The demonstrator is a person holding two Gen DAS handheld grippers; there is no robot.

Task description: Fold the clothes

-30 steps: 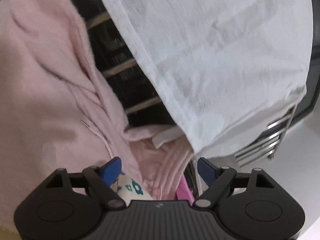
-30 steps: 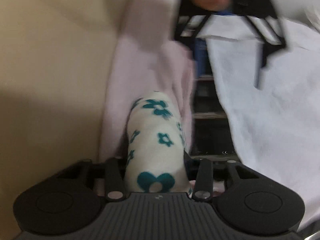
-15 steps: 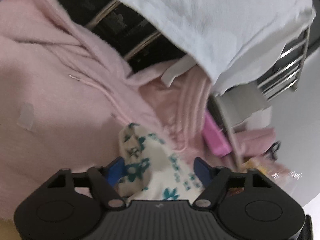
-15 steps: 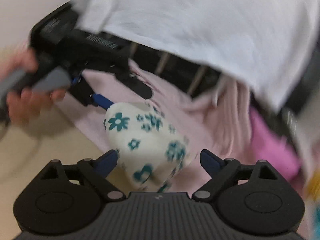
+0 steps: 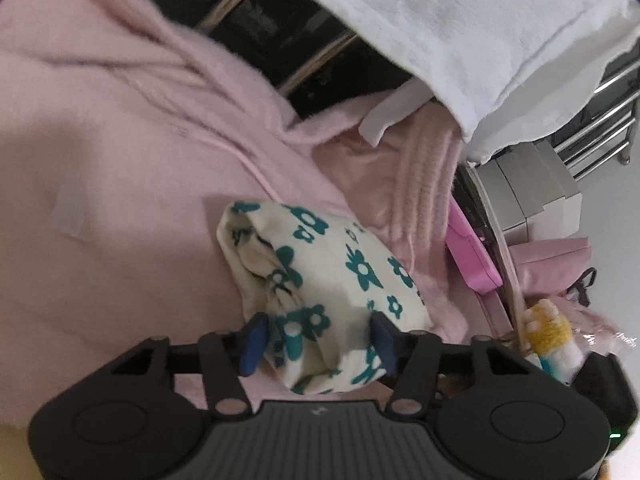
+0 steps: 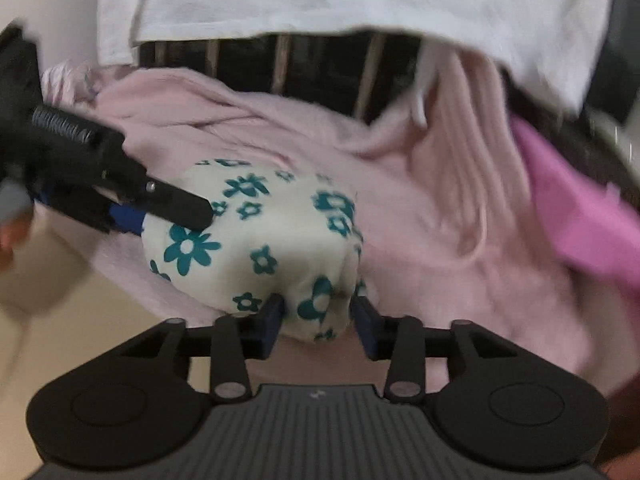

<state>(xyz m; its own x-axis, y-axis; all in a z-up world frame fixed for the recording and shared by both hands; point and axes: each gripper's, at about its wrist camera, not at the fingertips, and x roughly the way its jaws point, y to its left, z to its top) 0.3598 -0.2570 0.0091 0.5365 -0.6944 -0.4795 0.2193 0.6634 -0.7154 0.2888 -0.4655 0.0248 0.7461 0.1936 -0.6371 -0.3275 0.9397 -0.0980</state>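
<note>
A cream cloth with teal flowers [image 5: 340, 264] is bunched into a bundle on a pink hoodie [image 5: 120, 160]. My left gripper [image 5: 318, 344] has its jaws closing, and both blue pads press the near end of the bundle. In the right wrist view the same floral cloth [image 6: 260, 240] lies on the pink hoodie [image 6: 440, 260]. My right gripper [image 6: 318, 322] is also closing and pinches a gathered fold of it. A finger [image 6: 176, 204] of the left gripper reaches onto the bundle from the left.
A white cloth [image 5: 460, 20] hangs over a dark rack with wooden slats [image 5: 280, 32] behind the hoodie. To the right are a magenta item [image 5: 472, 256], grey boxes [image 5: 532, 188], a metal rack [image 5: 608, 128] and a yellow-white plush [image 5: 548, 328]. A beige surface [image 6: 60, 320] lies at the left.
The floral bundle came between the left jaws, which narrowed onto it. The right gripper rolled, let its jaws widen, rose, then pinched the bundle again.
</note>
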